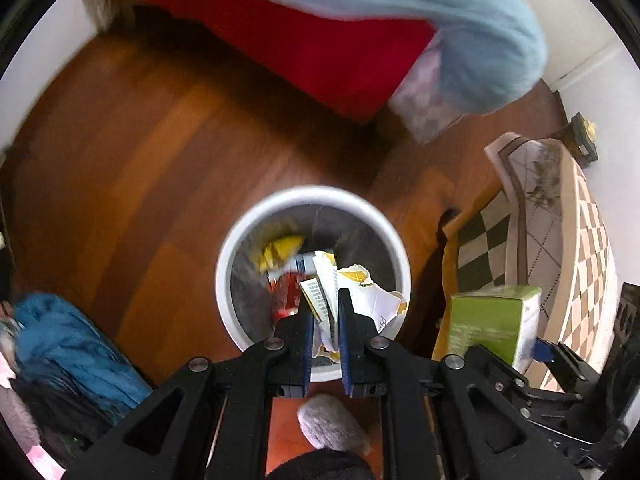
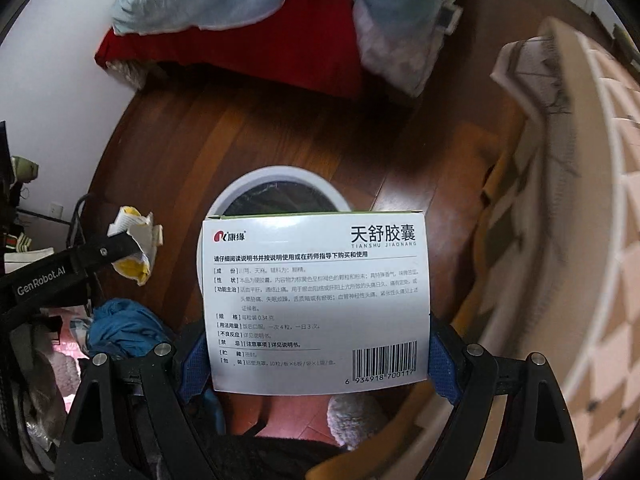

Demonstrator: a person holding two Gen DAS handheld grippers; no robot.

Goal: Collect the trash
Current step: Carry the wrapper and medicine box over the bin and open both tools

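A white round trash bin (image 1: 240,248) stands on the wooden floor, lined with a grey bag and holding yellow, red and white litter. My left gripper (image 1: 326,304) hangs right over its near rim, shut on a torn white and yellow paper wrapper (image 1: 374,300). The same wrapper (image 2: 134,246) and left gripper show at the left of the right wrist view. My right gripper (image 2: 318,344) is shut on a white and green medicine box (image 2: 316,300), held flat above the bin (image 2: 280,178) and hiding most of it. That box (image 1: 494,316) appears right of the bin.
A bed with a red cover (image 1: 320,48) and a pale blue blanket (image 1: 440,8) lies beyond the bin. A chequered mat and cushion (image 1: 560,240) sit to the right. Blue clothing (image 1: 68,340) is piled at the left. A grey fluffy slipper (image 1: 332,424) is under the grippers.
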